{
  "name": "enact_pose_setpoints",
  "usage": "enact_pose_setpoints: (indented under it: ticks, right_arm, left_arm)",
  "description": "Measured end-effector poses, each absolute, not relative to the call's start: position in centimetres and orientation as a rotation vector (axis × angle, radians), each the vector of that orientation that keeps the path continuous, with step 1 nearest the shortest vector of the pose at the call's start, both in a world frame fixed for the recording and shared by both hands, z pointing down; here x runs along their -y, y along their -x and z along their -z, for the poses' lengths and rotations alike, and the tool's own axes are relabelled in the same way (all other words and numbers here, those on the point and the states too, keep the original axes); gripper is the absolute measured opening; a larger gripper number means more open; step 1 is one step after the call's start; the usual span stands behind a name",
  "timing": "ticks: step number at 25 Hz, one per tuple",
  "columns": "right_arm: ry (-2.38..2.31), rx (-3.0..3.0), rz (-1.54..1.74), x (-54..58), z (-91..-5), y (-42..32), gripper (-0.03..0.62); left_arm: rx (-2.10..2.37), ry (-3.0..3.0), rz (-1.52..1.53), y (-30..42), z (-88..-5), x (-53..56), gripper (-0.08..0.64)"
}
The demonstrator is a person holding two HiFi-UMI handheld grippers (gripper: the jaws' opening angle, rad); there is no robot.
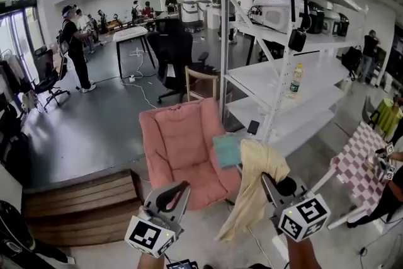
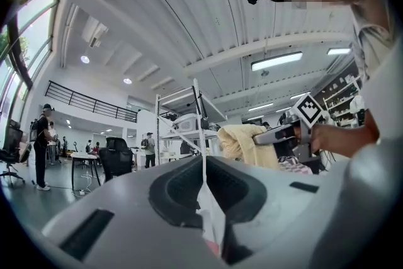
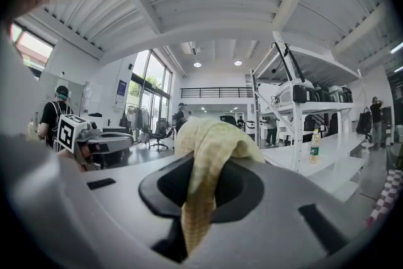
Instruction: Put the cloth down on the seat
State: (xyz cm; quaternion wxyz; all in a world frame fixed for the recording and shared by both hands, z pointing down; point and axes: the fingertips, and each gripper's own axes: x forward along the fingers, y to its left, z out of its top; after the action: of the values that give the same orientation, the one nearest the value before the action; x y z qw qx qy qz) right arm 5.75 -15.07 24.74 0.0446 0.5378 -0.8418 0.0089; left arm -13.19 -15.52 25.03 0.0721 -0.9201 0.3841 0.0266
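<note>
the yellow cloth (image 1: pixel 252 189) is bunched up in the right tongs (image 1: pixel 267 181), which are clamped on it. most of it hangs down toward the floor (image 1: pixel 208 242), just off the right edge of the pink seat (image 1: pixel 182 154), so it's not lying on the cushion. a teal cloth (image 1: pixel 227 149) sits on that side of the seat, right next to the yellow one. the left tongs (image 1: pixel 182 191) hover over the seat's front edge, pressed together with nothing in them. a white shelf rack (image 1: pixel 283 91) with a bottle (image 1: pixel 294 80) stands behind.

Cloth (image 1: pixel 252 189) at seat's (image 1: pixel 179 151) right edge, shelves (image 1: pixel 277 82) behind
</note>
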Motion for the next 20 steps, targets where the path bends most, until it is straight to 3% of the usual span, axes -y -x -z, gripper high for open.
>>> enact_pose_setpoints:
  ticks: [20]
  right_arm:
    - [-1.458,2.718,0.011,29.7,-25.1,-1.6,0.044]
  left_arm:
    - [-1.442,2.613,-0.027,20.3,-26.1,25.2,0.020]
